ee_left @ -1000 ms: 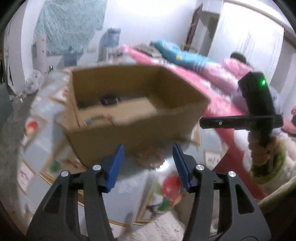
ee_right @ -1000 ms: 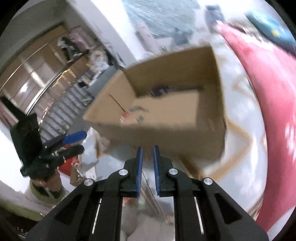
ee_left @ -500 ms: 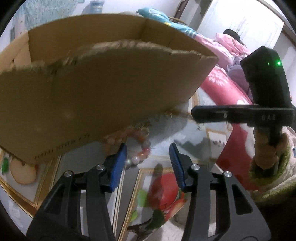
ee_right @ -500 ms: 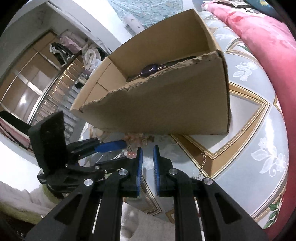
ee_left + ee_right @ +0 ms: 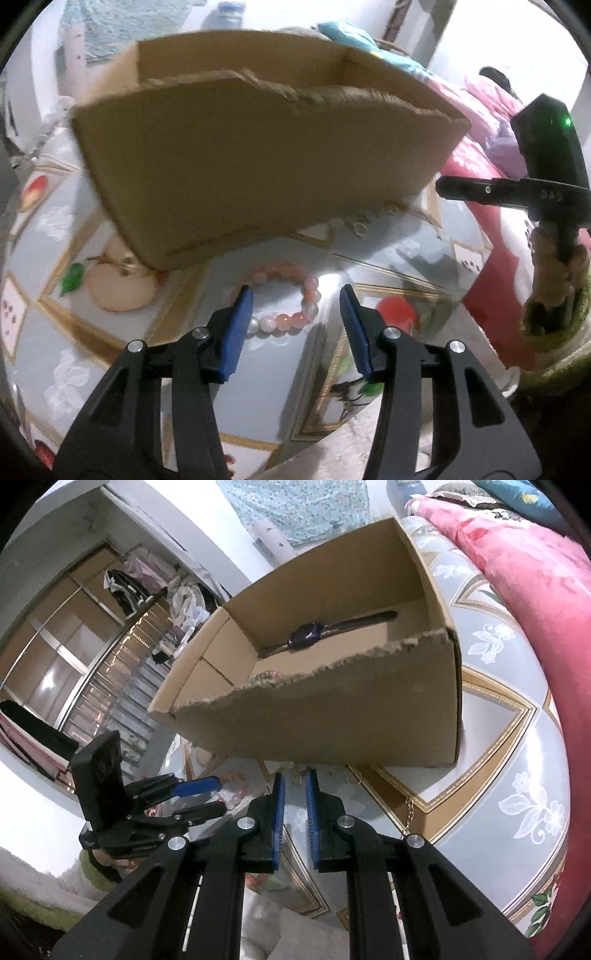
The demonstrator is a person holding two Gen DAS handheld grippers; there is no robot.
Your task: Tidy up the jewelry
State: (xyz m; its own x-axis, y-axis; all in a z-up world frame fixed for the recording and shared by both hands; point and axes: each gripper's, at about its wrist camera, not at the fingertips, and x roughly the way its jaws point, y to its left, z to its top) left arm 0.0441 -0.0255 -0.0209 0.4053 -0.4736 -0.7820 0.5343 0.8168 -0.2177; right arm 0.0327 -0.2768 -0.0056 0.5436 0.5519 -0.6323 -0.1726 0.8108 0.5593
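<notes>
The left claw [image 5: 295,295] hangs low over the worktop [image 5: 388,258], its blue pads parted about halfway and gripping nothing. A pink and white bead bracelet [image 5: 284,291] lies flat on the glossy patterned surface, ahead of and between the pads; the left pad overlaps its near-left edge in the view, though contact cannot be confirmed.

Just behind the bracelet stands an open cardboard box [image 5: 258,166] with a torn front rim. From the right wrist view, a dark wristwatch [image 5: 310,635] rests inside the box [image 5: 332,716] along its far wall, and a small multicoloured item, possibly another bracelet, sits near the front wall, largely hidden.

The right claw [image 5: 293,812] is nearly closed, leaving only a narrow slot between its pads, and holds nothing. It points at the foot of the box. A thin gold chain [image 5: 408,812] lies on the worktop to its right. The left claw [image 5: 207,797] appears at lower left in that view.
</notes>
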